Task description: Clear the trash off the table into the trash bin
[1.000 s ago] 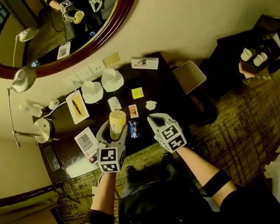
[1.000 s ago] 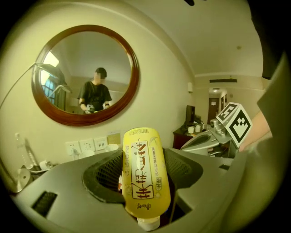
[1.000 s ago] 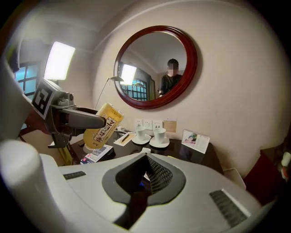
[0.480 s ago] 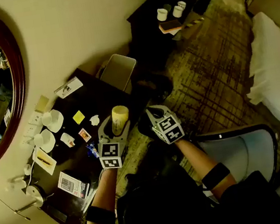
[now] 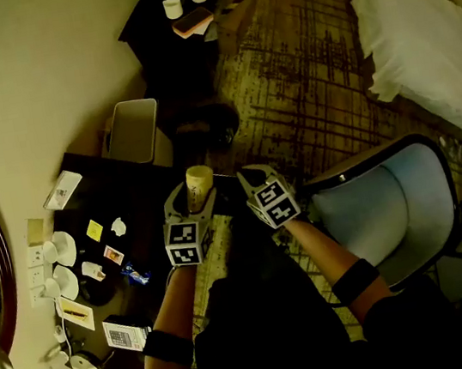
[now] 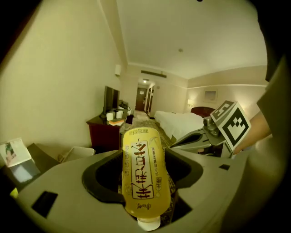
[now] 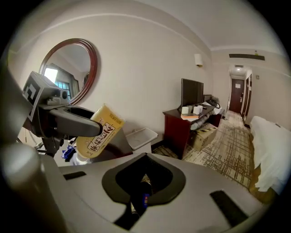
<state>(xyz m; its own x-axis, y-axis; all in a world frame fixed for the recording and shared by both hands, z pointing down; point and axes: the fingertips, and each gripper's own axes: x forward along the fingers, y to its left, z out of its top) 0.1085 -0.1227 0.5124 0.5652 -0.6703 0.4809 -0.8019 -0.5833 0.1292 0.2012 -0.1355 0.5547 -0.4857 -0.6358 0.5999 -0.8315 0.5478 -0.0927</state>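
My left gripper is shut on a yellow drink bottle, which lies cap-end toward me between the jaws. Close on its right, my right gripper is shut on a small dark piece of trash with a blue and red spot. Both hang just past the dark table's edge, over the carpet. The pale trash bin stands on the floor beyond the table's end, ahead and left of the grippers. A blue wrapper, an orange packet and a white crumpled scrap lie on the table.
Cups on saucers, a yellow note and cards share the table near the wall. A blue-grey armchair is at my right, a bed farther right. A dark sideboard with cups stands beyond the bin.
Both grippers have swung away from over the table toward the bin side, carrying the bottle. The mirror and table have slid to the left of the head view; carpet, chair and bed appeared.
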